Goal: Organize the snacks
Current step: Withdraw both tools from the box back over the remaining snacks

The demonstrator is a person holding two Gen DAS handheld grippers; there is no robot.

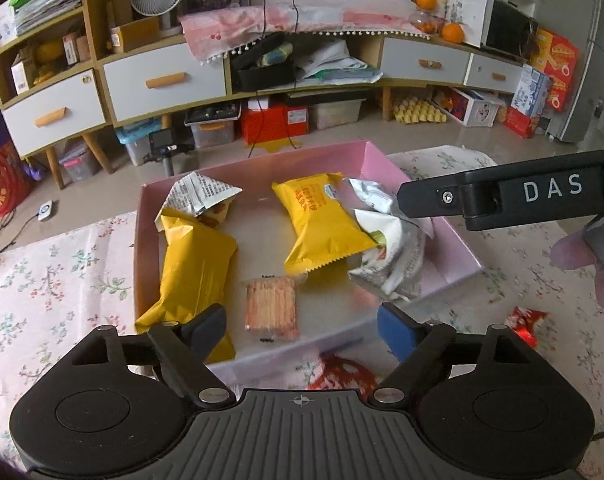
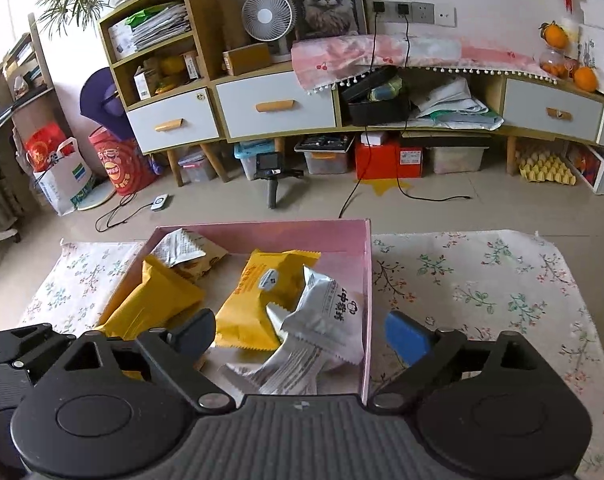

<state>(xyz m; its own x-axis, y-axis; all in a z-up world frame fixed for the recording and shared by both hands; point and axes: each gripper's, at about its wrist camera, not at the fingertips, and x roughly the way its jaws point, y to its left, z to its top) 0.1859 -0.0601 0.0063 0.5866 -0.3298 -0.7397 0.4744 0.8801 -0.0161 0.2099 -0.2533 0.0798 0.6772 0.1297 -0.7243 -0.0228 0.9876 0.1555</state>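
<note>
Left wrist view: my left gripper (image 1: 302, 330) is spread wide, nothing between the fingers, hanging over the near edge of the shallow pink cardboard box (image 1: 459, 240) on the floral tablecloth (image 1: 54, 264). Inside the box: a plain yellow snack pouch (image 1: 194, 264) on the left, a silver printed packet (image 1: 200, 196) behind it, a clear-wrapped cracker pack (image 1: 270, 307) at the middle, a yellow pouch with red lettering (image 1: 321, 224), and crumpled silver-white packets (image 1: 393, 256) on the right. A black finger of my right gripper (image 1: 433, 200) crosses over those silver packets. Two red wrappers sit outside the box: one (image 1: 525, 322) on the cloth at right, one (image 1: 341, 374) below the box's near wall.

Right wrist view: my right gripper (image 2: 302, 338) is spread apart too, empty, straddling the box's right wall (image 2: 367, 304); silver packet (image 2: 325, 320) just below. My left gripper's body (image 2: 18, 356) shows at the left edge.
</note>
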